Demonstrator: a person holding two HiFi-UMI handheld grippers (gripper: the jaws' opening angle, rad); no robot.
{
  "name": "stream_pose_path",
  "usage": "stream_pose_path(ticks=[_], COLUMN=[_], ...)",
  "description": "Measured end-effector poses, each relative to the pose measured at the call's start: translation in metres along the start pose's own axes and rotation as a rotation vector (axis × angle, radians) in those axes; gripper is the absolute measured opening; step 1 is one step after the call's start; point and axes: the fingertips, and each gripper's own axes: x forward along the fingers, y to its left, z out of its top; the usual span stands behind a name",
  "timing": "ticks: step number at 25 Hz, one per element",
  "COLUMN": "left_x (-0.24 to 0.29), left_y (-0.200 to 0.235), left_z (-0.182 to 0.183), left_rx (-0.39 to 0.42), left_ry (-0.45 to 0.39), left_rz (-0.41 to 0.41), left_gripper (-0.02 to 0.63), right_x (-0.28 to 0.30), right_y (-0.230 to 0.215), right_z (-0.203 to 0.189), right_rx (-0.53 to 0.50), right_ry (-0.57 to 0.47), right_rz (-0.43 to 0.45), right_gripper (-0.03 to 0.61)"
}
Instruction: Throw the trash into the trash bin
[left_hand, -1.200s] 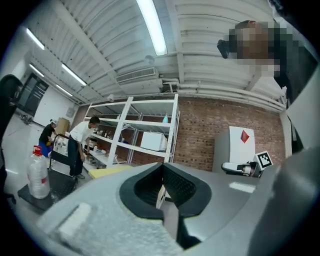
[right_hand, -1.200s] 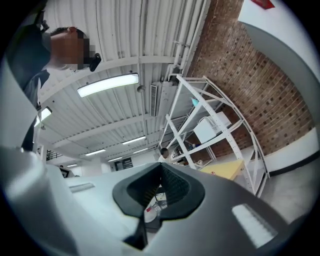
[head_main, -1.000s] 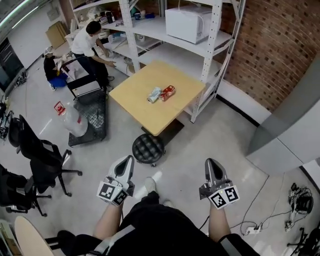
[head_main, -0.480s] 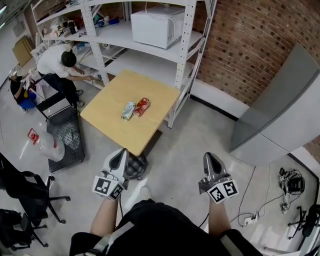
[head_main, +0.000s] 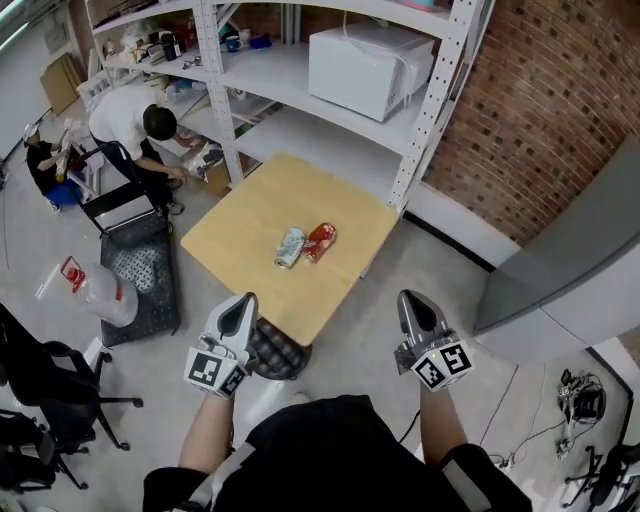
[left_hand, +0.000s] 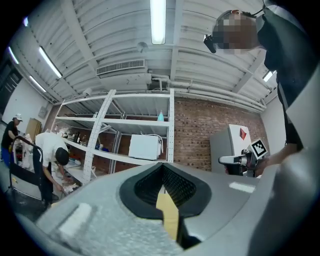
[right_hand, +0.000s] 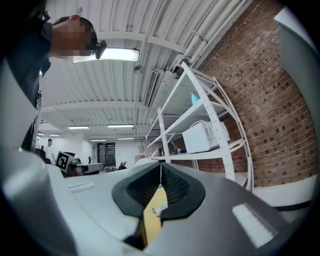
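Two crushed cans lie side by side in the middle of the light wooden table (head_main: 250, 215): a pale one (head_main: 290, 248) and a red one (head_main: 320, 241). My left gripper (head_main: 243, 303) hovers at the table's near corner, jaws together and empty. To the right of the table, over the floor, my right gripper (head_main: 410, 302) is also shut and holds nothing. Both point toward the table. In the left gripper view the shut jaws meet in a line (left_hand: 163, 170). The right gripper view shows the same (right_hand: 161, 170), with the yellow tabletop below. I see no trash bin.
A black stool (head_main: 275, 350) sits under the table's near corner. White metal shelving (head_main: 430, 90) with a microwave (head_main: 365, 65) stands behind it. A person (head_main: 130, 125) crouches by a cart (head_main: 140, 270). A plastic bag (head_main: 90, 290), office chairs (head_main: 40, 380) and a grey cabinet (head_main: 570, 270) are around.
Both grippers and the view have moved toward the table, which now lies just ahead of them. The stool is now close to the left gripper. Both grippers stay shut.
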Motion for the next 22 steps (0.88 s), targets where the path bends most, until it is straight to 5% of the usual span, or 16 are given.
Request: stream_pose_path(ticks=[8, 22], left_x=[0.012, 0.117], left_y=[0.044, 0.074], left_z=[-0.014, -0.031], left_rx=[-0.018, 0.044], left_ry=[0.014, 0.004], left_rz=[0.125, 0.303], left_gripper=[0.002, 0.002], right_x=[0.097, 0.255], right_y=[-0.005, -0.073], right_z=[-0.027, -0.045], right_rx=[-0.046, -0.124], right_ry=[0.076, 0.153], right_rz=[0.194, 0.528], right_gripper=[0.021, 0.078])
